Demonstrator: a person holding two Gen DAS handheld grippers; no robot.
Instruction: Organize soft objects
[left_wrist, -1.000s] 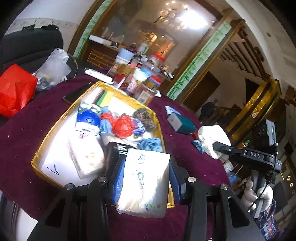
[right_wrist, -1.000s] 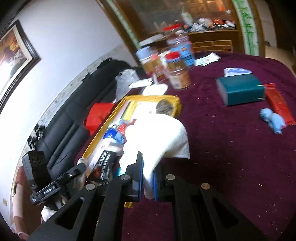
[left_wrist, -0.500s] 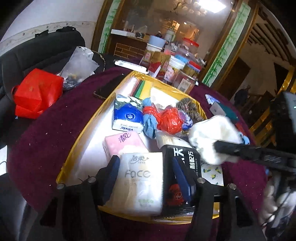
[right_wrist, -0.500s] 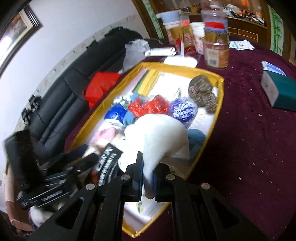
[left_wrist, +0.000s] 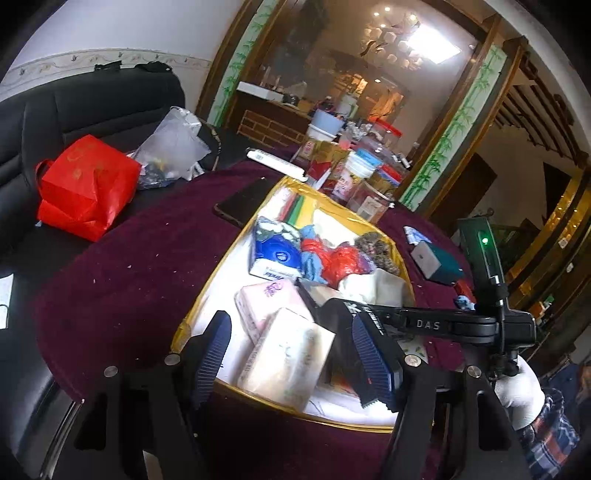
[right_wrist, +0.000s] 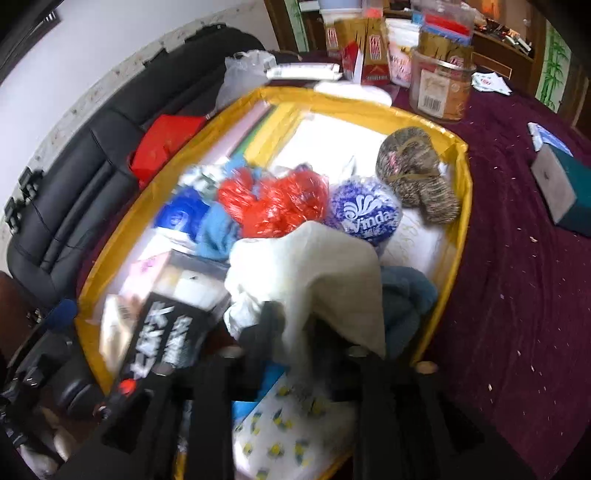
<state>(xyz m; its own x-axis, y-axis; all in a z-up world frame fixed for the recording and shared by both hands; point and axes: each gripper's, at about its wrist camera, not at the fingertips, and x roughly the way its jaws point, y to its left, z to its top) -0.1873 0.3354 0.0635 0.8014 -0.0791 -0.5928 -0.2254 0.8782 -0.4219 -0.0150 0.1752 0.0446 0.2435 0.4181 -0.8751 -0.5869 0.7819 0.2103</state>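
A yellow-rimmed tray (left_wrist: 218, 269) on the maroon tablecloth holds several soft packs and bags. A beige tissue pack (left_wrist: 291, 354) lies tilted at the tray's near end, between the pads of my left gripper (left_wrist: 293, 354). The jaws are opening and neither pad touches the pack. In the right wrist view a white cloth (right_wrist: 306, 273) drapes into the tray (right_wrist: 463, 206) over a blue cloth (right_wrist: 406, 295). My right gripper (right_wrist: 299, 326) is blurred; its jaws are opening with the cloth's lower edge still between them. A gloved hand (left_wrist: 517, 384) holds that gripper.
The tray also holds a blue tissue pack (left_wrist: 273, 254), a red plastic bag (right_wrist: 280, 199), a black package (right_wrist: 162, 339) and a mottled bundle (right_wrist: 413, 177). Jars (right_wrist: 439, 85) stand behind it, a teal box (right_wrist: 565, 184) to its right. A phone (left_wrist: 243, 203) and red bag (left_wrist: 85, 188) lie left.
The left jaws spread and let go of the tissue pack, which now rests in the tray. The right gripper came down over the tray with the white cloth and its jaws parted.
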